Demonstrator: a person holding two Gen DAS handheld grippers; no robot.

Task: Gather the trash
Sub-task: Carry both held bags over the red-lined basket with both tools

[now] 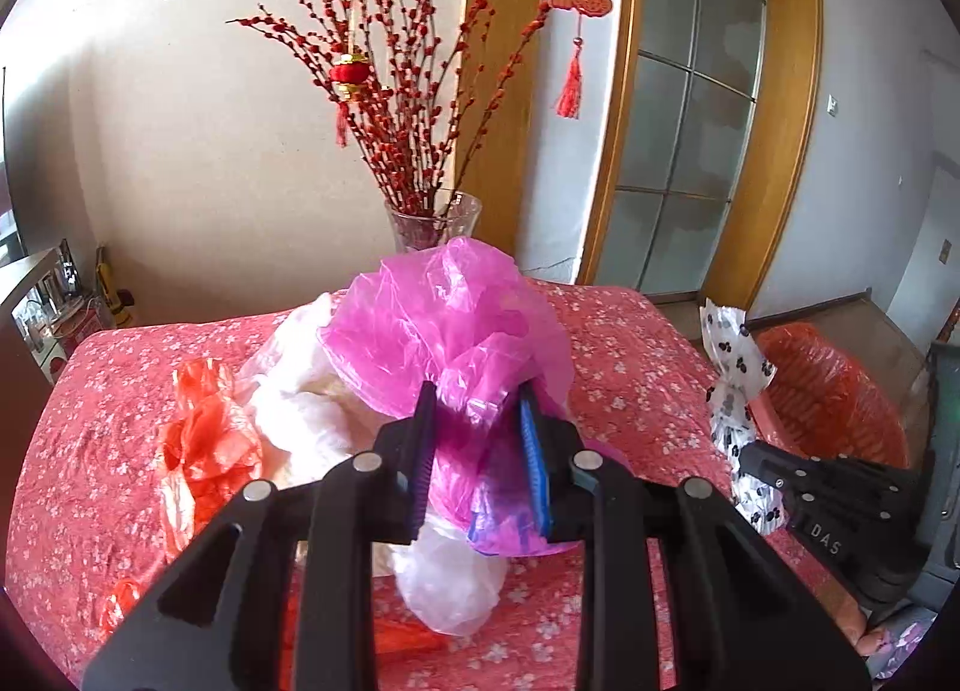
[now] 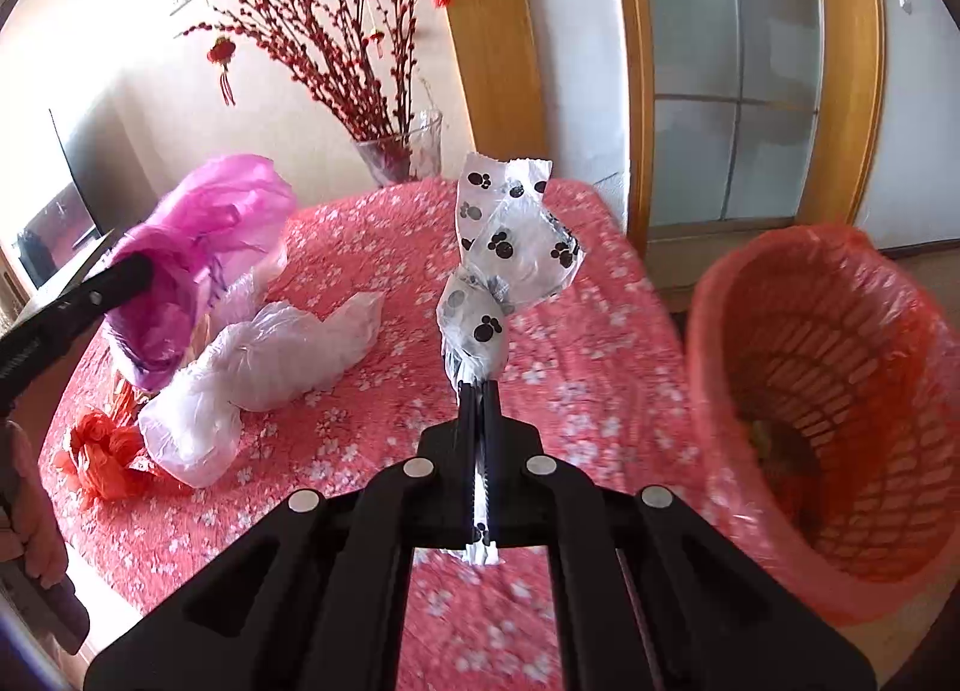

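1. Trash: a paw-print bag (image 2: 510,259) is pinched upright by the closed fingers of the right gripper (image 2: 478,391), lifted above the worktop's (image 2: 600,331) right edge, seemingly for dropping into the basket (image 2: 828,391).
2. A pink bag (image 1: 444,343) is clamped by the left gripper (image 1: 474,421); white bags (image 2: 270,355) lie mid-worktop.

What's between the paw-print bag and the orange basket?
Nothing: in the right wrist view, only flowery tablecloth shows between the paw-print bag and the orange basket.
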